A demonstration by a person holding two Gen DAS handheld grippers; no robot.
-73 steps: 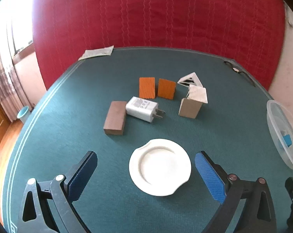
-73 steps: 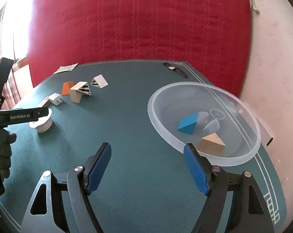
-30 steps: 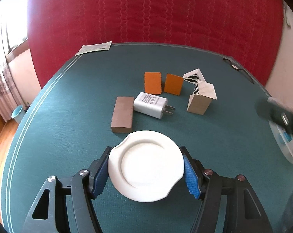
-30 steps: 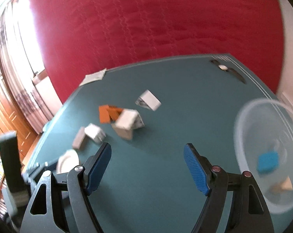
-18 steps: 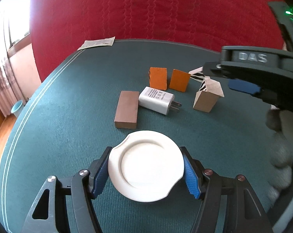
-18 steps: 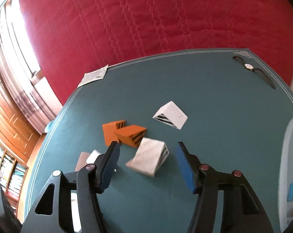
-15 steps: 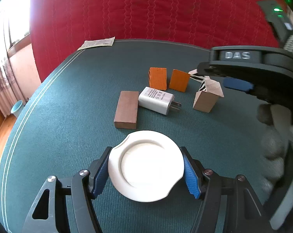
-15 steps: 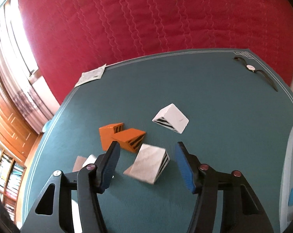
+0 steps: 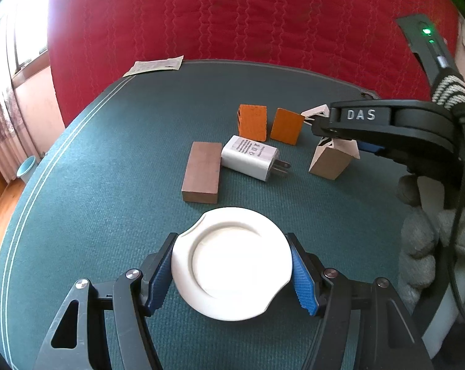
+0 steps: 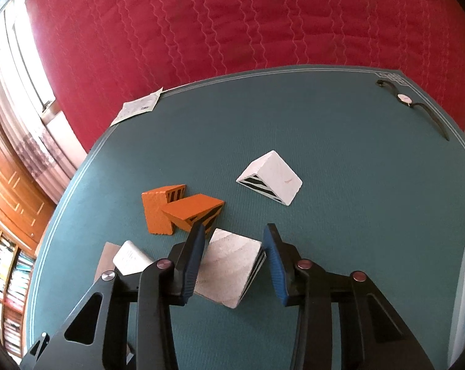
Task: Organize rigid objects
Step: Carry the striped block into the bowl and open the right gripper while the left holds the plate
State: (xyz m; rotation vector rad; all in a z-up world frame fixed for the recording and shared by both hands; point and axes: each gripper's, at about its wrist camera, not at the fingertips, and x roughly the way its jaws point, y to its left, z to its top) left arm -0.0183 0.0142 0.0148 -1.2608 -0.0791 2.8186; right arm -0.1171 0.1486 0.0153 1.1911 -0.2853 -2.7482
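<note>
Left tongs [image 9: 232, 273] are pinching the dish [image 9: 232, 265]; right tongs [image 10: 234, 254], just closing, are pinching the tilted block [image 10: 229, 271], which is risking a twist out.

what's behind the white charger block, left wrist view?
Two orange blocks stand just behind the charger on the green table; farther back, red quilted fabric. Their bases facing the charger show.

Teal table [image 9: 109, 160], white dish [image 9: 232, 265], two orange blocks [image 10: 183, 209] black-striped, brown block [image 9: 201, 175], blue-padded tools.
</note>
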